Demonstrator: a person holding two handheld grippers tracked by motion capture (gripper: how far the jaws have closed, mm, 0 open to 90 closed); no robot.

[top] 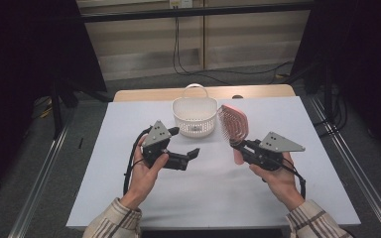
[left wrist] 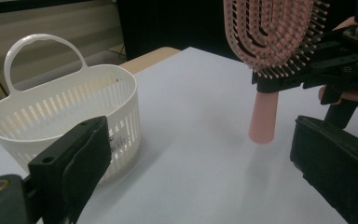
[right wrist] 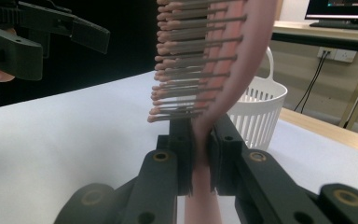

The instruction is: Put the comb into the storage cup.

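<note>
Currently right gripper [top: 239, 144] clamps the pink hairbrush [top: 234, 124] at its neck, head up, handle end down near the white table [top: 129, 124]. Left gripper [top: 186, 143] has jaws wide, holding nothing. White slotted basket [top: 194, 115] sits at 10 o'clock from the brush, just beside it; what shows of its inside looks empty.

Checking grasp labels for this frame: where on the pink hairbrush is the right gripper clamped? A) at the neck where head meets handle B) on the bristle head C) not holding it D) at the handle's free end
A: the right gripper has its jaws shut on the hairbrush at the neck, bristle head above and the handle hanging below the jaws.
</note>
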